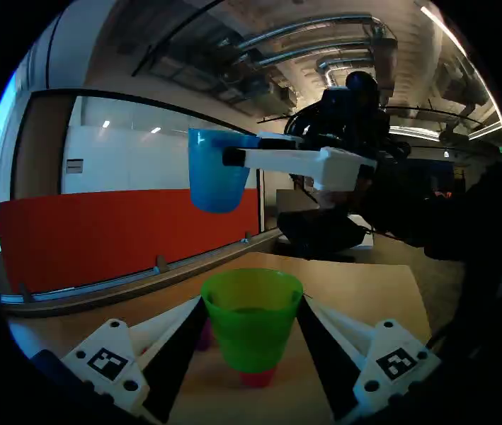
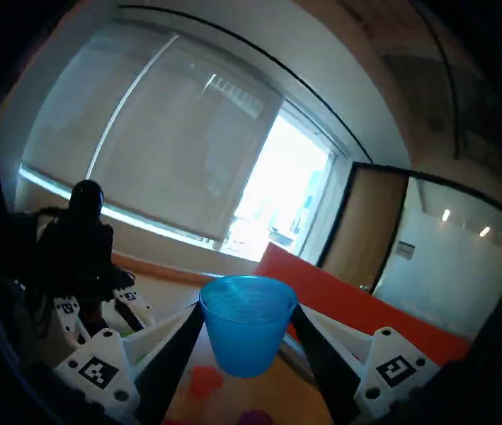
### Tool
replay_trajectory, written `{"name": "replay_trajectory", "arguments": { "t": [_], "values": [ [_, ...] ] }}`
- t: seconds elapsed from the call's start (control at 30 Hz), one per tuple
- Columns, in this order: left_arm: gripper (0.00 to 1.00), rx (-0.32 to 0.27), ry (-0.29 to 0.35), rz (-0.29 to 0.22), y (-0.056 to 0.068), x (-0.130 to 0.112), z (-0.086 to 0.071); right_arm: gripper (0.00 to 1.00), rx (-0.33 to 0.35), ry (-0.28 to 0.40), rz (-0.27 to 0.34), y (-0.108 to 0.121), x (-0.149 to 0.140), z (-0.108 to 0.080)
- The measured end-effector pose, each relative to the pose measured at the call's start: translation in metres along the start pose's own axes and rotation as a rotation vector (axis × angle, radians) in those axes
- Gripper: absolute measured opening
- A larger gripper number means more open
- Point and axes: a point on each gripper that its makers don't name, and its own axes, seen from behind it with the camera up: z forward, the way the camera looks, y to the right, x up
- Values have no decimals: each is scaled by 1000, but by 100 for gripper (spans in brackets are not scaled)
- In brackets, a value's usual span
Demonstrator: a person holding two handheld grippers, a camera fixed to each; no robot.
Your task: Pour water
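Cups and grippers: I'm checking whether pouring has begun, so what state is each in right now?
green cup, upright, held between the jaws; contents hard to tell.
blue cup, upright, not yet tipped, held up higher than the green cup.
left gripper, shut on the green cup.
right gripper, shut on the blue cup.

Two grippers (image 1: 251,304) (image 2: 248,309); four cups: blue cup (image 1: 215,173), green cup (image 1: 252,322), red cup (image 1: 258,377), purple cup (image 1: 204,335)
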Motion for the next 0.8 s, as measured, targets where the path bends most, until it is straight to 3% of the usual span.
{"name": "replay_trajectory", "arguments": {
  "t": [0.13,0.37,0.57,0.8],
  "values": [
    [85,-1,-3,1,0,0,0,91,21,-1,104,-3,0,0],
    [86,-2,-10,6,1,0,1,91,28,-9,219,-3,-3,2],
    [86,-7,-17,5,2,-3,2,91,26,-9,278,0,-3,1],
    [85,-5,-27,4,3,-4,2,92,14,-27,288,2,-7,0]
  ]
}}
